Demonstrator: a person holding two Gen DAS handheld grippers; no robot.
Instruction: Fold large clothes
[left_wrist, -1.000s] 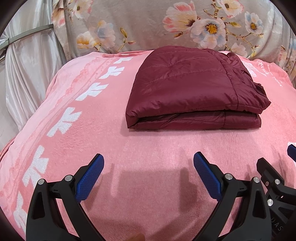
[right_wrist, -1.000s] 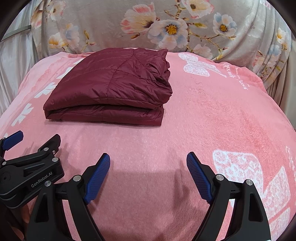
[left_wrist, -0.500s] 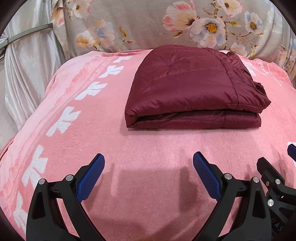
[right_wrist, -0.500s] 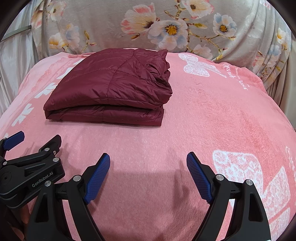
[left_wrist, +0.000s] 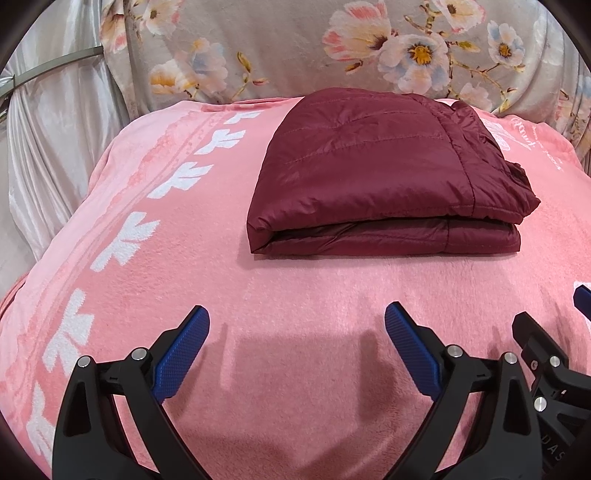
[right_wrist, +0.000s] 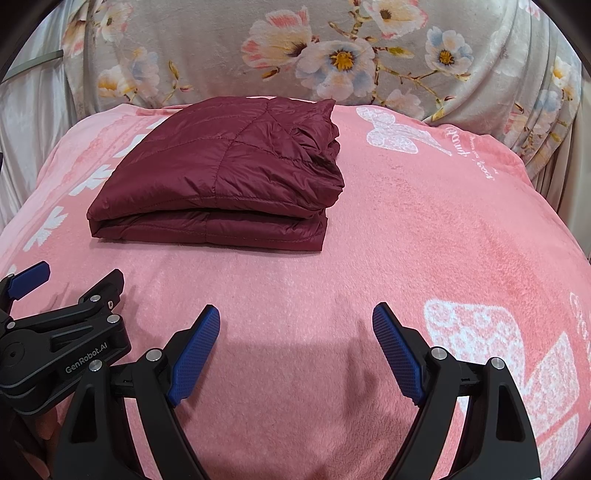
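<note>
Jacket (left_wrist: 373, 173): a maroon quilted jacket is seen folded into a compact, layered rectangle on the pink blanket (left_wrist: 295, 295), toward the far side, near the floral cover (left_wrist: 295, 48) behind it.
Long axis: the bundle's longer side is laid across the view, left to right; the stacked fold edges are turned toward the grippers.
Loose end: its right end is seen bunched and less tidy than the smooth, rounded left end.
Left gripper (left_wrist: 297, 347): jaws are spread wide, nothing is held between them; it is poised above bare blanket, well short of the jacket.
Right gripper (right_wrist: 295, 347): jaws are likewise spread and empty, with only blanket beneath.
Bearing from jaws: from the left gripper the jacket is found ahead and a little to the right; from the right gripper it is found ahead and to the left.
Nearer hand: the left is judged slightly better lined up with the bundle's middle; the right is better placed for the bunched end.
Gripper spacing: the two are held just beside each other, each visible at the edge of the other's view.
Progress: the fold is judged essentially done; at most, the right end could be tidied.
</note>
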